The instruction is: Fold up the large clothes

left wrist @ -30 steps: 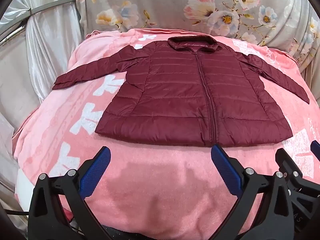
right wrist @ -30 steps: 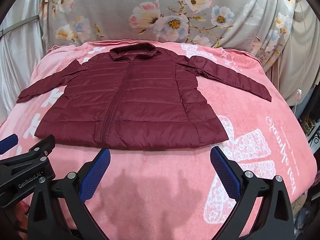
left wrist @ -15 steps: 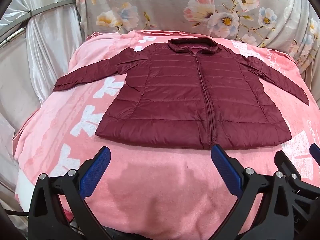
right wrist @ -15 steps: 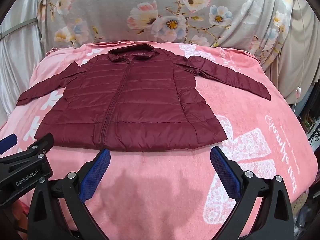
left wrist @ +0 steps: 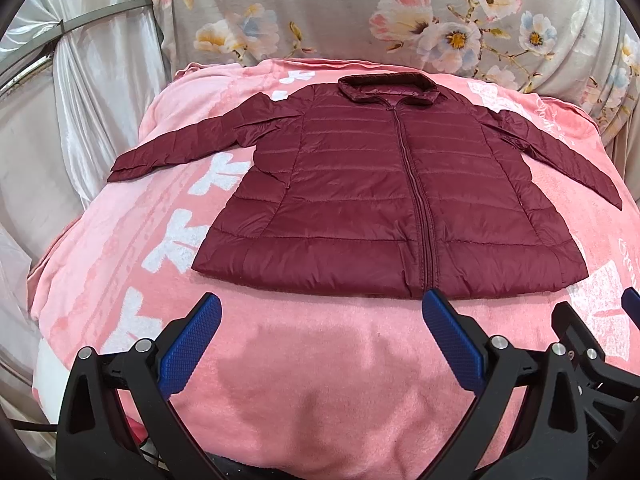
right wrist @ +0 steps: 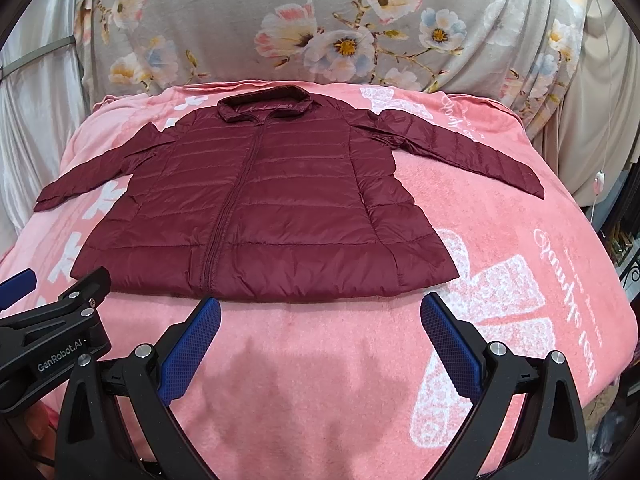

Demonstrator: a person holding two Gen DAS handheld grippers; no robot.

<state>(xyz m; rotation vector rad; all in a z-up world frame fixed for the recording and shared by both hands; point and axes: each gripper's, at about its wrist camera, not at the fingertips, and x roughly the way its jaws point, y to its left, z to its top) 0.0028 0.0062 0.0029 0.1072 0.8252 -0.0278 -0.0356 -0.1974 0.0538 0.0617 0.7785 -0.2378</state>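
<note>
In the left wrist view, the left tool (left wrist: 320,312) fills the bottom of the frame with its two blue-padded fingers (left wrist: 190,346) spread wide and nothing between them. It hangs above a bare stretch of the pink blanket (left wrist: 312,380), just short of the hem of the dark red quilted jacket (left wrist: 380,200). The jacket lies flat and face up across the middle of the frame, zipped, with its collar toward the top and its hem toward the bottom. One sleeve (left wrist: 184,146) runs out to the left of the frame, and the other sleeve (left wrist: 568,160) slants down toward the right edge. A grey floral cloth (left wrist: 360,12) hangs across the top of the frame, and a pale satin drape (left wrist: 80,92) fills the upper left. Part of the right tool (left wrist: 592,360) shows at the lower right, its tips cut off by the frame.

In the right wrist view, the right tool (right wrist: 320,312) sits at the bottom centre, its jaws likewise wide apart and empty over the blanket (right wrist: 320,360). The jacket (right wrist: 272,200) lies left of centre, hem nearest the fingertips but not touching them. The sleeve (right wrist: 460,148) toward the upper right reaches out over white lettering on the blanket. The black body of the left tool (right wrist: 52,320), marked "GenRobot.AI", enters from the lower left edge.
</note>
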